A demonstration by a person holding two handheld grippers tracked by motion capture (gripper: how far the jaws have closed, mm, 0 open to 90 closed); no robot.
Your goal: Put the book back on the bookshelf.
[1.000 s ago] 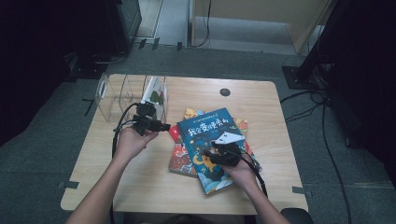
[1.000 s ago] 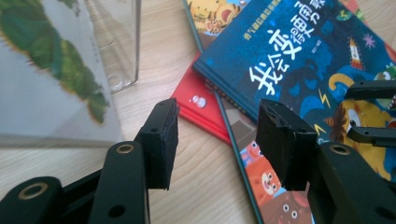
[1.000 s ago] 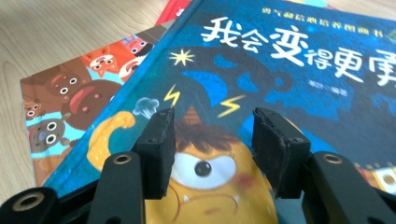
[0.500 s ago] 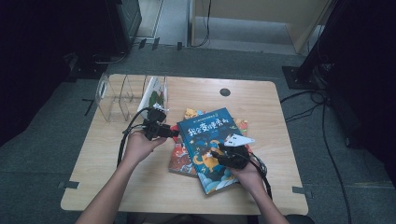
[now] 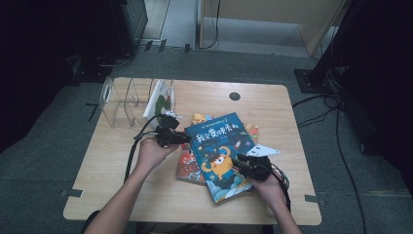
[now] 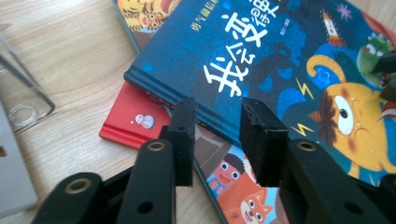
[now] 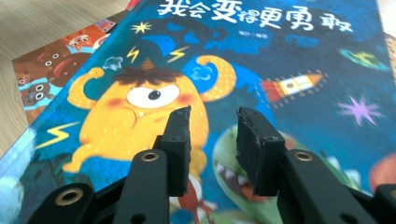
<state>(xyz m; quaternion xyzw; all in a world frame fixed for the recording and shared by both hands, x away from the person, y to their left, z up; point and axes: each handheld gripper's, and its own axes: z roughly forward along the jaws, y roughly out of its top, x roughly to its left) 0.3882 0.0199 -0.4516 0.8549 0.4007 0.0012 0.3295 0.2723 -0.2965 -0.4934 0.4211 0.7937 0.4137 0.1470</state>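
Observation:
A blue picture book [image 5: 217, 146] with a yellow monster on its cover lies on top of a stack of books in the middle of the table. My left gripper [image 5: 182, 138] is at the book's left spine edge [image 6: 187, 93]. Its jaws have just been closing but still stand apart, with nothing pinched between them [image 6: 215, 126]. My right gripper [image 5: 242, 161] hovers low over the cover's lower right part [image 7: 140, 93]. Its jaws have also just been closing, and the gap between them [image 7: 212, 128] is empty.
Under the blue book lie a red book [image 6: 135, 121] and an orange cartoon book [image 6: 229, 186]. A clear acrylic book rack [image 5: 122, 102] holding one upright book [image 5: 161, 100] stands at the table's back left. A round cable hole [image 5: 234, 96] sits near the back edge.
The left hand has moved right and down to the blue book's spine edge. The right hand has shifted a little to the right over the cover.

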